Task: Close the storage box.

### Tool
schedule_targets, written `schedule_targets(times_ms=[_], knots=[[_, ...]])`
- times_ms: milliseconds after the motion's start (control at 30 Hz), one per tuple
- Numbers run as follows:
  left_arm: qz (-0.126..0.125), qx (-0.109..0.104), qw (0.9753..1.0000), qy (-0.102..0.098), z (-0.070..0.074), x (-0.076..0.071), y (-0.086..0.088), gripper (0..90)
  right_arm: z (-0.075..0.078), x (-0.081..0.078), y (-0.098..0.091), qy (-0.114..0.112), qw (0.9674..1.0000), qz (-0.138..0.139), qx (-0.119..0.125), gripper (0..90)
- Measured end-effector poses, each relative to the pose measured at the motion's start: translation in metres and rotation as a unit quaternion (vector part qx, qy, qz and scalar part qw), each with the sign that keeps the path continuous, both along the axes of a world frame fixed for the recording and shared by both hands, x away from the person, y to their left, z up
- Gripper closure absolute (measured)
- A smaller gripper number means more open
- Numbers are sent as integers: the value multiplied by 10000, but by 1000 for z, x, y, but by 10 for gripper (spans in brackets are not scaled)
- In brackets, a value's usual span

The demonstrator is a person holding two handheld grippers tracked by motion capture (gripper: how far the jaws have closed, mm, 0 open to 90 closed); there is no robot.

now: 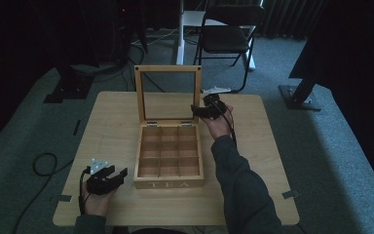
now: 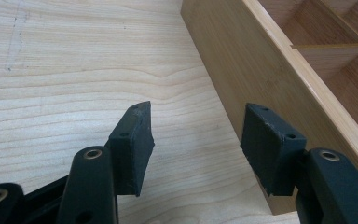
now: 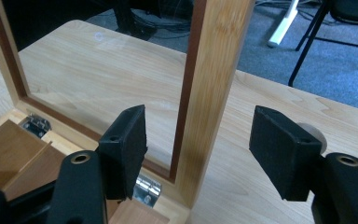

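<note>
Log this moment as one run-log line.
tea box: lid upright | right gripper: open, astride lid frame | left gripper: open beside box wall

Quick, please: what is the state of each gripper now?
Left gripper: open, holding nothing.
Right gripper: open, lid frame between its fingers, not gripped.

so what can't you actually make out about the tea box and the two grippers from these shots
- High view: the far background is too dark to read beyond the folding chair.
- High view: whether the right hand-held gripper touches the open lid is too small and dark to tell; in the right gripper view the lid's side rail stands between open jaws, apart from both pads.
- Left gripper view: the tea box is cut off by the edges.
- Left gripper view: whether the left hand-held gripper touches the box wall.
</note>
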State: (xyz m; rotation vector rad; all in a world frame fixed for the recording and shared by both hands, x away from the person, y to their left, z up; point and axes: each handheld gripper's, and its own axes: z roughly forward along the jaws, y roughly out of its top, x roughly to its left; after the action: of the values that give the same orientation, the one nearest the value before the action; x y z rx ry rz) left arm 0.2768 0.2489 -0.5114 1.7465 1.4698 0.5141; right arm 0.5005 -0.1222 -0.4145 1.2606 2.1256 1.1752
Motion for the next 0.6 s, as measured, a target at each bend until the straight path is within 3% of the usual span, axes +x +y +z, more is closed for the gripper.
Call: schedule_targets(times_ms=[133,600], knots=[[-9,-3,10000,-3,0,0,0,439,6,7,4,-69,9999,61,58,379],[6,5,10000,4,0,0,1,440,9,27,16,126,9999,-42,77,392]])
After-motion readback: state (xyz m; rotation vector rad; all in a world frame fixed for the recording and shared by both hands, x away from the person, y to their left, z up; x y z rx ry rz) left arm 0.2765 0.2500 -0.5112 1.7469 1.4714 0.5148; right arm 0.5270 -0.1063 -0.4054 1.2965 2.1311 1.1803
